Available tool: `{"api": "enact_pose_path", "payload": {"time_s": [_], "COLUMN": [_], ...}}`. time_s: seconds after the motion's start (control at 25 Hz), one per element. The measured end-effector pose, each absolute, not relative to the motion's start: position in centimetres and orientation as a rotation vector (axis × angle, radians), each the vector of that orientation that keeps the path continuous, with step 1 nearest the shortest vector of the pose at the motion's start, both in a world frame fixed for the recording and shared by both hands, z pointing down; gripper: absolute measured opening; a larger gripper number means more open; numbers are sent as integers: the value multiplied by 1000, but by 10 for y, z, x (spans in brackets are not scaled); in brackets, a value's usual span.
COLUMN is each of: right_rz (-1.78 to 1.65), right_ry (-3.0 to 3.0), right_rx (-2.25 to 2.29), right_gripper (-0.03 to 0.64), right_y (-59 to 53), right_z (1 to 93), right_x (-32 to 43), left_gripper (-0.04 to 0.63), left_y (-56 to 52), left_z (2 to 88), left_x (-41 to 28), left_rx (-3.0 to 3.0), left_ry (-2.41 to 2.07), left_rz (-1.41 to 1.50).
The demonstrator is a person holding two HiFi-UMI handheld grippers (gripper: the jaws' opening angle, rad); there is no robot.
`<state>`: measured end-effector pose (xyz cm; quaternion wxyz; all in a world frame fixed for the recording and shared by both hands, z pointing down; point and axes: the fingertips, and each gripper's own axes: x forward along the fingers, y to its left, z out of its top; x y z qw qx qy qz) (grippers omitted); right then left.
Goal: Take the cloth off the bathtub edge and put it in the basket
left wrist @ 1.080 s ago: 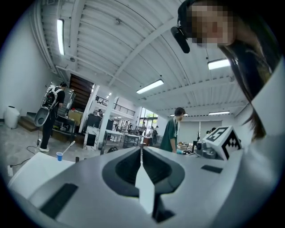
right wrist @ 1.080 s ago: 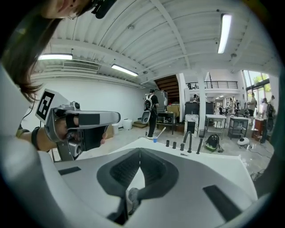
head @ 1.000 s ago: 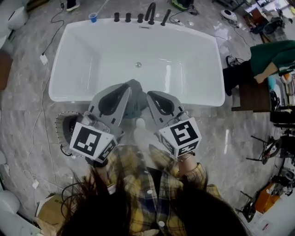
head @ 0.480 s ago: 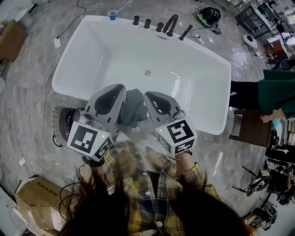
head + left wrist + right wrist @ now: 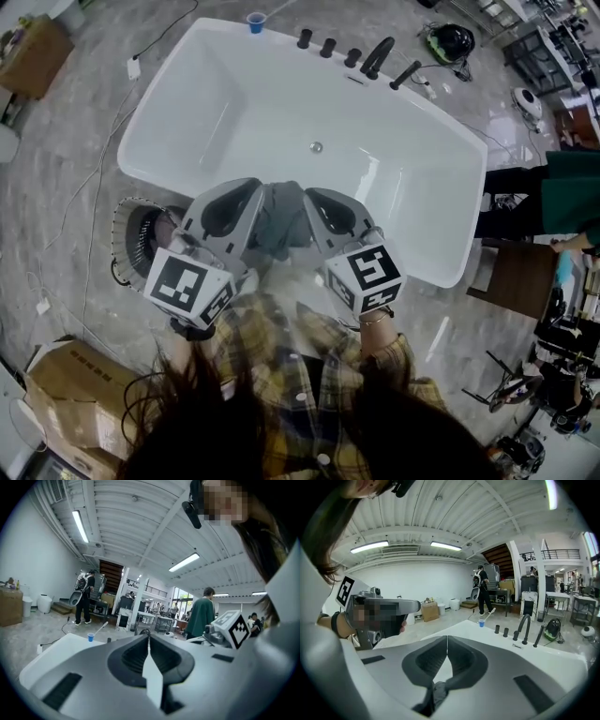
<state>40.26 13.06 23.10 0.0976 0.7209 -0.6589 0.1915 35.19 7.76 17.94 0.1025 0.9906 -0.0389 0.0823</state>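
Right gripper (image 5: 447,639): jaws closed, pinching the grey cloth (image 5: 435,692) low between them. Left gripper (image 5: 148,637): jaws together; any hold on the cloth cannot be made out. Cloth hangs between both grippers over the bathtub (image 5: 412,202) near edge, its lower part hidden. Basket (image 5: 125,246) is half covered by the left gripper.

No words, brand names or numbers are legible in any view. The only signs are black-and-white square markers, which are block patterns rather than letters. In the head view they cover the faces of the left cube (image 5: 187,289) on the left gripper (image 5: 255,186), lower left of centre. They also cover the right cube (image 5: 366,277) on the right gripper (image 5: 311,195), lower right of centre. The right cube (image 5: 232,627) shows again at middle right of the left gripper view. The left cube (image 5: 344,591) shows at middle left of the right gripper view.
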Motion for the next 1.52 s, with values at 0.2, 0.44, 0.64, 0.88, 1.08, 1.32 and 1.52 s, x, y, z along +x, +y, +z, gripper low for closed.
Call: {"api": "enact_pose_path", "payload": {"time_s": [0.2,0.44,0.64,0.88,1.08,1.32,1.52], "right_rz": [572,539,560,633,703,793,806], "right_ry": [-1956,-1967,-1984,-1950,-1904,-1838,-1821], "right_rx": [2082,2022,1953,1867,1853,1821,1748], "right_gripper": [17,17,17,18,18,100,203], "right_y": [125,119,117,121,125,135,136], "right_z": [252,288,326,386,434,490,525], "right_x": [395,387,384,378,382,388,385], "left_gripper": [25,25,26,26,26,26,28], "left_y": [75,78,76,71,74,85,93], "left_z": [208,254,298,363,408,470,517], "left_x": [340,324,318,304,294,283,276], "left_rx": [2878,2833,2806,2738,2711,2641,2572], "left_ry": [-127,-104,-131,-180,-170,-139,-123], "left_rz": [304,382,440,538,607,729,814]}}
